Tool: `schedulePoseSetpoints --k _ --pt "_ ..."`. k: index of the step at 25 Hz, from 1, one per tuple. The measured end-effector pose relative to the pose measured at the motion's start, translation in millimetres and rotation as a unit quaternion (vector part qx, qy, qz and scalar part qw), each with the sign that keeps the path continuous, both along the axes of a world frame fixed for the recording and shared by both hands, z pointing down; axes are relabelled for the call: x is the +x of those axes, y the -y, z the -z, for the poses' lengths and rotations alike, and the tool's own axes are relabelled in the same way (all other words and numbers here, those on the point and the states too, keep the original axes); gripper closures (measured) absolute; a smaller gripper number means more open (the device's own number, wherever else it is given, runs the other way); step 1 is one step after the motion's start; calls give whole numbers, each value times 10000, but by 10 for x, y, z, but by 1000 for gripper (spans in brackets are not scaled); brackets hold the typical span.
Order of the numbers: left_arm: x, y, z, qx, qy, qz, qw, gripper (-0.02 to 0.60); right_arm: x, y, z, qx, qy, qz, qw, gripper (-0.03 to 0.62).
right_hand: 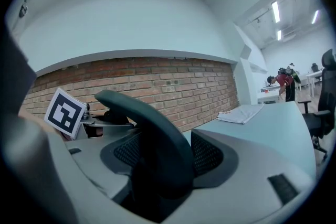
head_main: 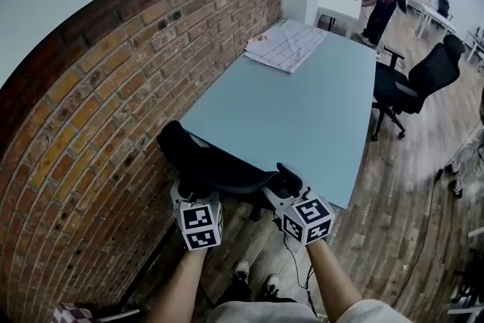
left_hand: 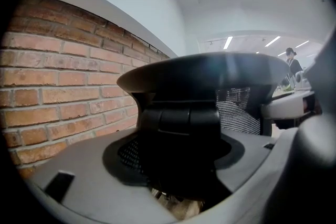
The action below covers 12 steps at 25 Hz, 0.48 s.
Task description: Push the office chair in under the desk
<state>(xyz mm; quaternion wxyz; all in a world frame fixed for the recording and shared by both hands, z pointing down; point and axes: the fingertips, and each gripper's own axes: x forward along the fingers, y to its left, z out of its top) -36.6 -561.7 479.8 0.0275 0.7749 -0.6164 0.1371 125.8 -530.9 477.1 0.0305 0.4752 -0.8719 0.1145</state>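
Head view: chair (head_main: 215, 163) standing at the near end of the surface (head_main: 302, 110), brick wall (head_main: 83, 117) running along the left; left tongs (head_main: 193, 193) and right tongs (head_main: 283, 189) both sitting on the chair back's top rim

Left gripper view: tongs clenching the dark back piece

Right gripper view: tongs clenching the curved rim

Doing it well likely means pushing both sides evenly, going straight along the wall, so the chair isn't swivelling into the bricks or the edge

Matt chair (head_main: 219, 166), smooth desk (head_main: 302, 102), rough brick wall (head_main: 113, 102)
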Motion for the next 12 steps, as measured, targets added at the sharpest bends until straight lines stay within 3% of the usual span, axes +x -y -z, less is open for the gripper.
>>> schedulePoseSetpoints --k 12 --pt "-12 287 19 111 -10 -71 9999 238 -19 247 15 36 0 -11 10000 324"
